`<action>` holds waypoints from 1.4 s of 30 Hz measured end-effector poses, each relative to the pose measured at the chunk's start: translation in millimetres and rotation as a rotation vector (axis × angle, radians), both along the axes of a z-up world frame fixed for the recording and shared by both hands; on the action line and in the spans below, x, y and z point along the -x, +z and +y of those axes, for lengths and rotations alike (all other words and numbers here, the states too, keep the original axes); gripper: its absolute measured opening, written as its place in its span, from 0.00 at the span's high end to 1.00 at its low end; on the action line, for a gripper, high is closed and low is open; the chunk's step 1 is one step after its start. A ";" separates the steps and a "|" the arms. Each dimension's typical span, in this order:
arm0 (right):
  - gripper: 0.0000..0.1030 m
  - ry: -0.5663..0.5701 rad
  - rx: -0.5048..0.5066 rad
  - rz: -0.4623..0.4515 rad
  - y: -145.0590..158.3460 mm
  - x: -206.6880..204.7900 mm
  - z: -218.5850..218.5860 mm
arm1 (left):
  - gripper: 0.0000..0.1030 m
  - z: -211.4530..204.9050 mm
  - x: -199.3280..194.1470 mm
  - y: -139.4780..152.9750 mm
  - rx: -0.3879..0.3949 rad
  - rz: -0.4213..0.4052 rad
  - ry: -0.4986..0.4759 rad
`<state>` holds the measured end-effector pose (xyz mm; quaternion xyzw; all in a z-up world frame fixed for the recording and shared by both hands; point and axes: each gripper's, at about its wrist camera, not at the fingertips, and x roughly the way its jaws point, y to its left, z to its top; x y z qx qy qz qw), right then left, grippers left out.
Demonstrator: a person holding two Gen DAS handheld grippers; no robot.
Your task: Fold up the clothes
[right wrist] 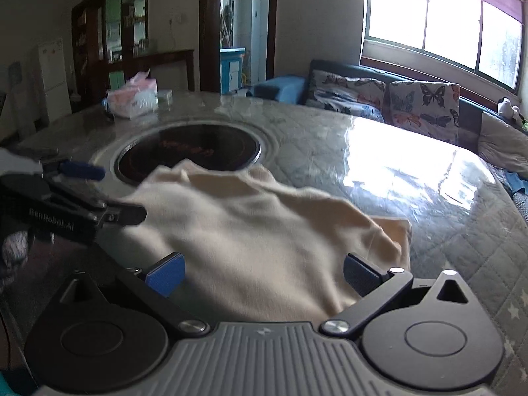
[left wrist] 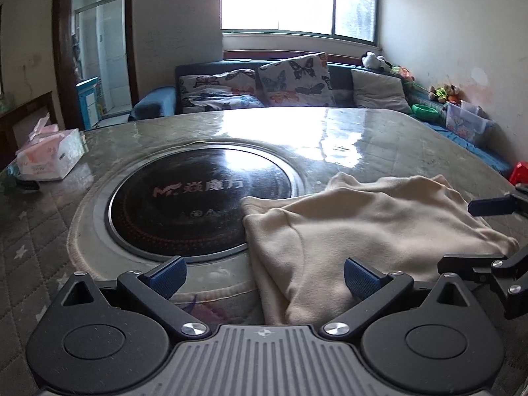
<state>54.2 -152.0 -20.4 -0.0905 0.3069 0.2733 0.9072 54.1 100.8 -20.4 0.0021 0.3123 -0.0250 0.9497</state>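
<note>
Folded cream fleece garment (left wrist: 363,231) on glossy quilted table (left wrist: 330,132) beside round black hob (left wrist: 201,198), left gripper (left wrist: 264,277) and right gripper (right wrist: 264,274) both wide apart, empty, only right view shows "GenRobot.AI" lettering, left view shows hob's "MF" logo with Chinese characters.

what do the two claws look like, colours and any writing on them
Both match: the left claw and right claw have matte black linkage arms with silver pivot screws, round black housings and a ribbed grey centre plate bearing a small emblem. The fingertips carry blue ribbed pads. White "GenRobot.AI" lettering shows on the left claw's black body in the right wrist view. No cables or sleeves are discernible.
</note>
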 end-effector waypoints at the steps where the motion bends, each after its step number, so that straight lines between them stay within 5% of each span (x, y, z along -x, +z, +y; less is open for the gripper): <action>1: 0.00 0.002 -0.003 0.013 -2.0 -2.3 0.9 | 0.00 1.8 0.1 -0.7 0.002 0.003 0.008; 15: 0.00 0.010 -0.009 0.021 10.1 -44.6 3.8 | 0.00 11.5 -4.3 -2.5 0.023 0.024 0.037; 25: 0.00 0.008 -0.068 0.156 -10.2 -93.5 5.7 | 0.00 13.4 -6.0 -5.9 0.026 0.043 0.037; 36: 0.00 0.024 -0.044 -0.034 20.6 -46.2 9.4 | 0.00 14.8 -7.8 -3.8 0.046 0.052 0.041; 42: 0.00 0.042 -0.083 0.014 17.1 -29.2 11.3 | 0.00 16.7 -6.8 -1.9 0.070 0.050 0.036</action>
